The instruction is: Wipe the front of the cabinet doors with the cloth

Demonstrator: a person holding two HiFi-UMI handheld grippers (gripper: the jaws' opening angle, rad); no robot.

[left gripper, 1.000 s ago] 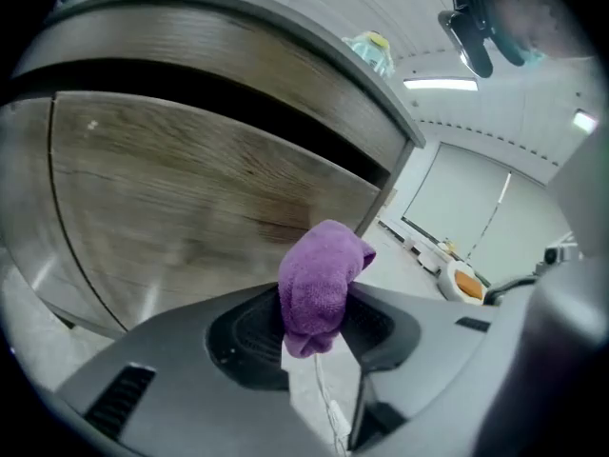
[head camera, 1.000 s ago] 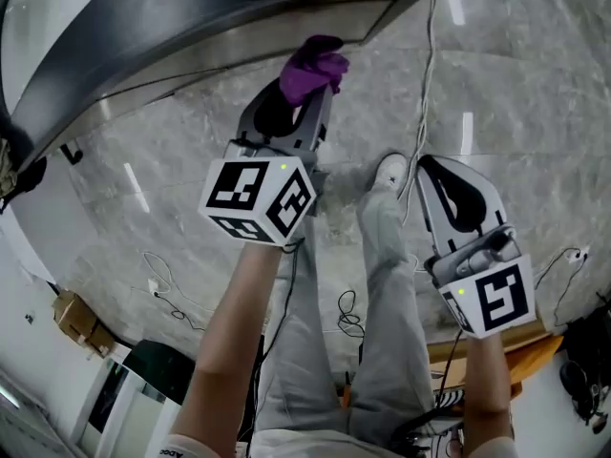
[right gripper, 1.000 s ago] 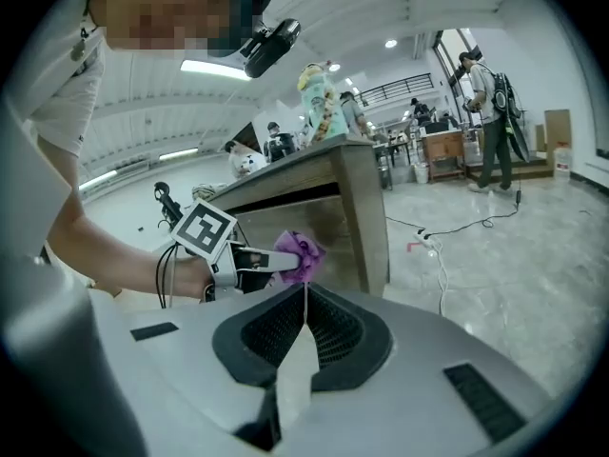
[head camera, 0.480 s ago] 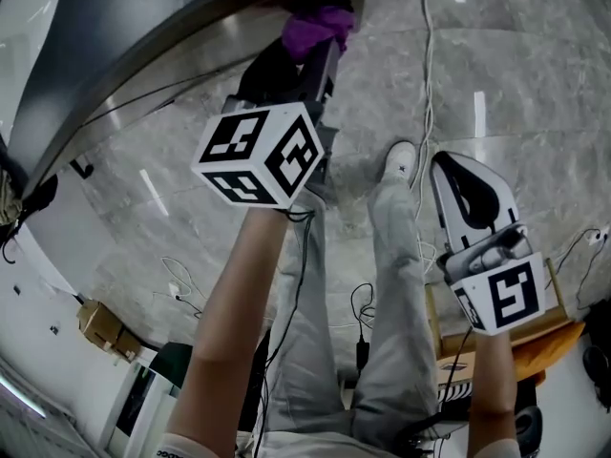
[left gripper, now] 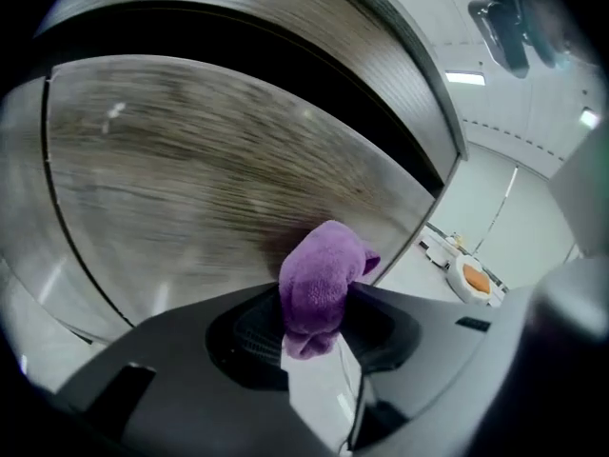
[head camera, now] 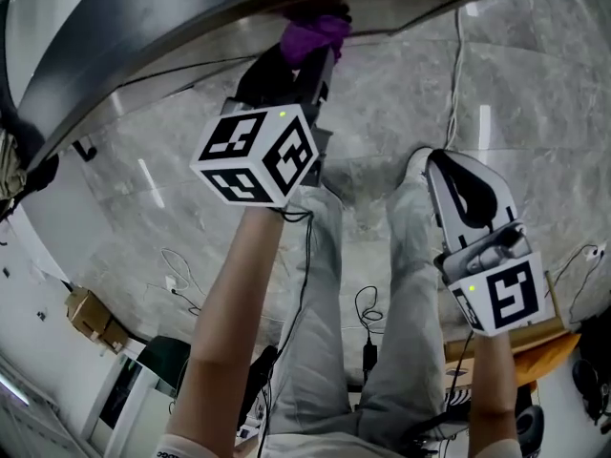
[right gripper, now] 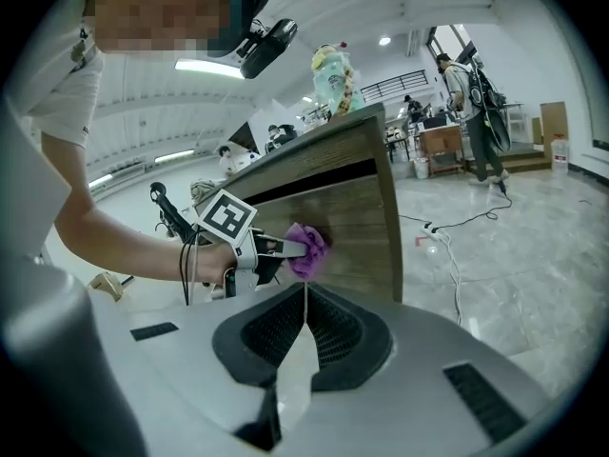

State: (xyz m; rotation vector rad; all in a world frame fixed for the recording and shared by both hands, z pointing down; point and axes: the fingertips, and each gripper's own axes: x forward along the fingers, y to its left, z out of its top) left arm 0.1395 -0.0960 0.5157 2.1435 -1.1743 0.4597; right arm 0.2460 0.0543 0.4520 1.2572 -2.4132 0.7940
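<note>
A bunched purple cloth sticks out of my left gripper, whose jaws are shut on it. The cloth presses against the wood-grain cabinet door, just under the dark band below the cabinet top. From the right gripper view, the cloth sits on the door near its right edge, with the left gripper behind it. My right gripper is shut with nothing in it. It hangs back from the cabinet, above the person's leg.
The person's legs and white shoe stand on the grey marble floor. Cables and a power strip lie on the floor right of the cabinet. A cardboard box sits at the lower left. People stand far behind.
My left gripper has carried the cloth farther up along the door, toward the dark band under the top. The right gripper has stayed about where it was.
</note>
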